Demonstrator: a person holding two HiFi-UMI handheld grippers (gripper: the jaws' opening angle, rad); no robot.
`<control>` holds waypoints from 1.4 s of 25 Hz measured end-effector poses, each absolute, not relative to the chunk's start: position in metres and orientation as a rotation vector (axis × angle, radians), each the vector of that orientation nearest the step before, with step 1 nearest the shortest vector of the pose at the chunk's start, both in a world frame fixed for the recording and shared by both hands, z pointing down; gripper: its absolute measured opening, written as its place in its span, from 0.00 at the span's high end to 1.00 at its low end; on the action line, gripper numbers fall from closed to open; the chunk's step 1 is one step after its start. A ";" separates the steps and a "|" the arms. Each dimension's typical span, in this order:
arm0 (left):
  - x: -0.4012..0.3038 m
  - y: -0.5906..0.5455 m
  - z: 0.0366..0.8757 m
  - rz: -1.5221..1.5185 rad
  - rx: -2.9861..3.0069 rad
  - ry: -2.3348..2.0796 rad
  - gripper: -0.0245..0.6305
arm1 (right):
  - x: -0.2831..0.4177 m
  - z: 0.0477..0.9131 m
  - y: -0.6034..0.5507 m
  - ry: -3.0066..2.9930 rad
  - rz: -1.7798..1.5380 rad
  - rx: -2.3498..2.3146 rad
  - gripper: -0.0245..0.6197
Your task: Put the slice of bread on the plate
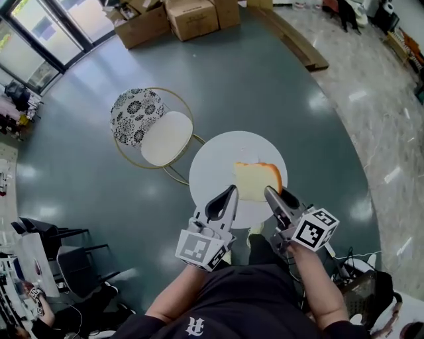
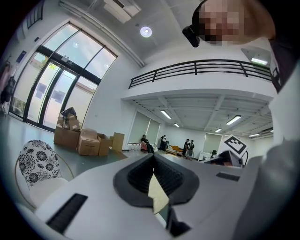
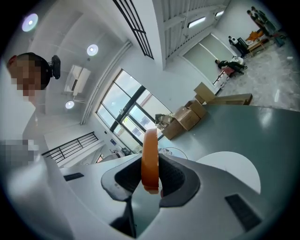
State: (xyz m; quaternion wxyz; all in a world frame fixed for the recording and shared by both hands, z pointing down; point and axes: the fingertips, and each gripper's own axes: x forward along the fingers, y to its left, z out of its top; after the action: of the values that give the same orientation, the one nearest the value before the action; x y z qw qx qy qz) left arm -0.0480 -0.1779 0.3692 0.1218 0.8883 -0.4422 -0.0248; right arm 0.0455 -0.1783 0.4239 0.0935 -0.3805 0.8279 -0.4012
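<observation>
The bread slice (image 1: 254, 181) is pale yellow, orange-crusted; the chair back (image 1: 135, 115) black-and-white floral.

hidden: slice of bread (image 1: 252, 179) lower corner behind right gripper (image 1: 271, 194); cut off: cardboard boxes (image 1: 192, 18), top edge

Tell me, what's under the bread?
Under the slice of bread, which the right gripper holds, is the round white table. No plate shows on its bare part. The spot right beneath the bread is covered, so what lies there cannot be seen.
</observation>
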 end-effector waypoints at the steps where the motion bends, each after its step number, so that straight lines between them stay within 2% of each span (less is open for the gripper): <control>1: -0.044 -0.188 0.373 -0.070 2.583 -1.306 0.96 | 0.049 0.430 -0.190 2.466 -1.209 -1.115 0.82; 8: -0.021 -0.236 0.397 -0.039 2.522 -1.369 0.96 | 0.067 0.474 -0.250 2.464 -1.378 -1.036 0.82; 23: -0.037 -0.291 0.501 0.021 2.525 -1.275 0.96 | 0.037 0.641 -0.306 2.387 -1.614 -1.108 0.82; 35: -0.052 -0.305 0.558 0.027 2.477 -1.279 0.96 | 0.020 0.724 -0.335 2.283 -1.716 -1.105 0.82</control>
State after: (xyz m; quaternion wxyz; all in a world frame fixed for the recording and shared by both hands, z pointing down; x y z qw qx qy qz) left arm -0.0520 -0.3053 0.5581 0.1759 0.8747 -0.4516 0.0096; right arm 0.0200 -0.3354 0.7239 0.0398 -0.3605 0.7449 -0.5600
